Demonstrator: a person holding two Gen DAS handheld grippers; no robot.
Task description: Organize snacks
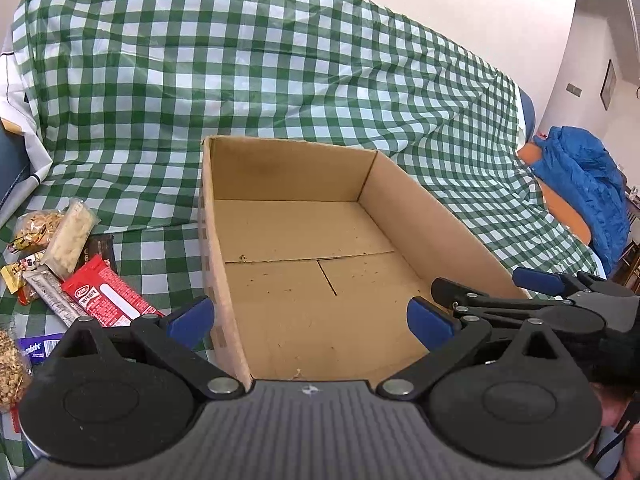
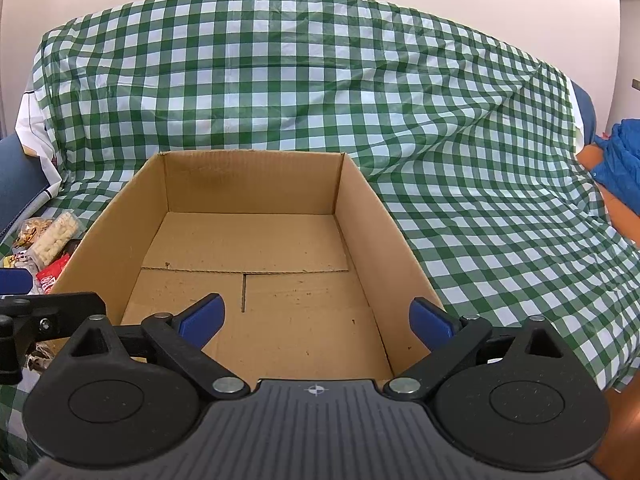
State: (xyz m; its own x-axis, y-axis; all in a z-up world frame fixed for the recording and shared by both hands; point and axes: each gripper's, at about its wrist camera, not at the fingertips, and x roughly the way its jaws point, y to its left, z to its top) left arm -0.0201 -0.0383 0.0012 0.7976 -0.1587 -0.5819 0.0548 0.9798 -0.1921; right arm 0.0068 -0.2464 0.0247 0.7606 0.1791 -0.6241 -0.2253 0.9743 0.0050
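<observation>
- Cloth, green-checked, covered the surface under everything.
- Cardboard box sat on it, empty; nothing was packed yet.
- Snacks lay heaped just left of the box, all left to sort.
- Left tool and right tool hung spread over the box, holding nothing.
</observation>
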